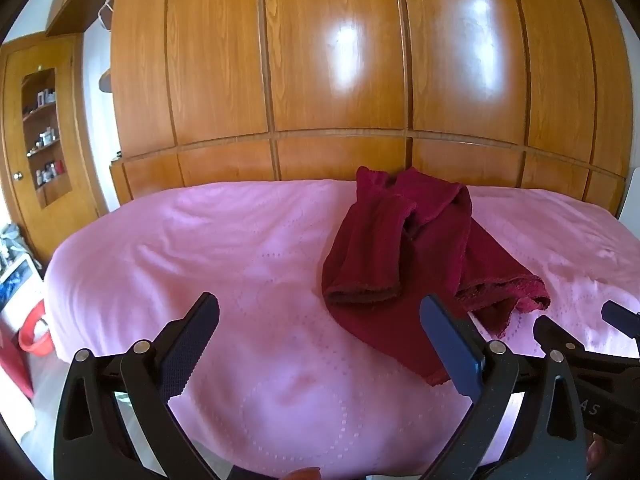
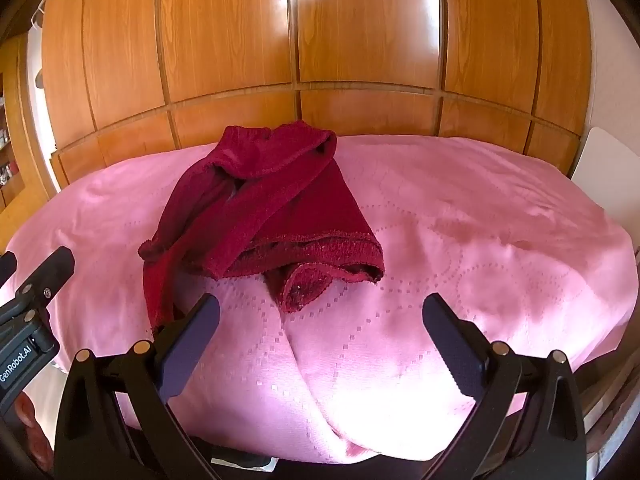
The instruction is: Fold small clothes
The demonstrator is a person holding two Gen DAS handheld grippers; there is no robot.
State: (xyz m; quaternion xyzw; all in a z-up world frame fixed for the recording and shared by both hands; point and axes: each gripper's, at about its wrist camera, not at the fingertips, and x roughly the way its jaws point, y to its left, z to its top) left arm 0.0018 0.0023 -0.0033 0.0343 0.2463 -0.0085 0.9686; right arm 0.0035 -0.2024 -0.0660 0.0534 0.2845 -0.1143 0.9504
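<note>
Nearest the lens in the left wrist view, the left gripper (image 1: 320, 320) stands with its two dark fingers spread wide and nothing between them but pink bedspread (image 1: 180, 248); its right-hand finger (image 1: 452, 344) overlaps the near edge of the dark red garment (image 1: 400, 248) in the picture, though whether it touches the cloth cannot be told. The right gripper (image 2: 320, 320), seen from its own camera, is likewise spread fully apart and empty, hovering over bare bedspread (image 2: 460, 220) just short of the garment's (image 2: 264, 208) hem. That garment (a small fleecy piece, crumpled and partly doubled over itself) is the landmark here: it lies on the bed, its far end bunched up close to the wooden wardrobe (image 1: 340, 60) behind the bed, its ragged open hem turned toward the cameras. The left gripper sits at the garment's near left side, the right gripper at its near right side, and each shows at the edge of the other's view: the right gripper's (image 1: 580, 332) black body pokes in to the right of the garment in the left wrist view, and the left gripper's (image 2: 36, 284) labelled body appears to the left of the garment in the right wrist view. Well to the left of the garment, past the bed's edge, stand a wooden cabinet door with shelves of small bottles (image 1: 44, 136) and a red basin (image 1: 36, 338) low on the floor.
</note>
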